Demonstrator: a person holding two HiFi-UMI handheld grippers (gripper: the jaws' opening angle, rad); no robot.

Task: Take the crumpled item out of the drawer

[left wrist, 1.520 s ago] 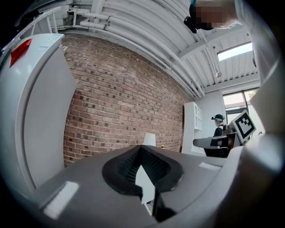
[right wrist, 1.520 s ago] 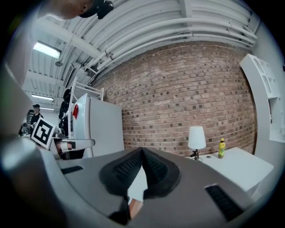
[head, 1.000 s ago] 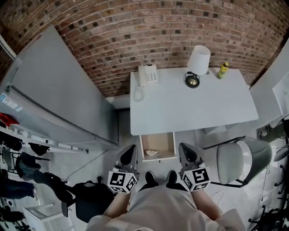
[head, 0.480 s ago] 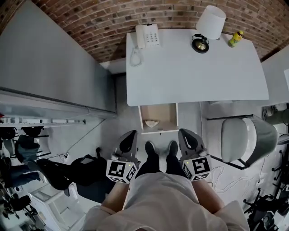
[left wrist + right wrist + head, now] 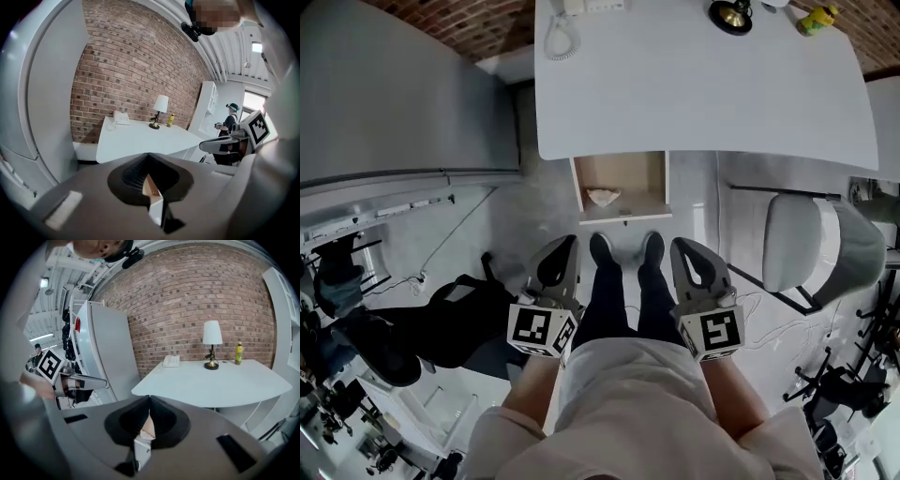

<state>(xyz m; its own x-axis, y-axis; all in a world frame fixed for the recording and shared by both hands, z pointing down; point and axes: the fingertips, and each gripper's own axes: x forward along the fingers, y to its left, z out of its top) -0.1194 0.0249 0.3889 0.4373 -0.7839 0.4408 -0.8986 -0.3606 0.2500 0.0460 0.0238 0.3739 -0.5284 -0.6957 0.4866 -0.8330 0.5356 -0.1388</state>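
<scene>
While the crumpled item [image 5: 603,196] lies in the drawer [image 5: 625,172], left tongs [image 5: 566,242] and right tongs [image 5: 679,244] hang closed.

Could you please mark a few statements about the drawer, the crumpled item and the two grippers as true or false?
1. The drawer under the white desk stands open. True.
2. The crumpled item lies on the desk top. False: it lies inside the drawer.
3. The left gripper is shut with nothing between its jaws. True.
4. The right gripper holds the crumpled item. False: it is shut and empty, short of the drawer.
5. The yellow bottle stands on the floor. False: it is on the desk, at its far edge.
</scene>
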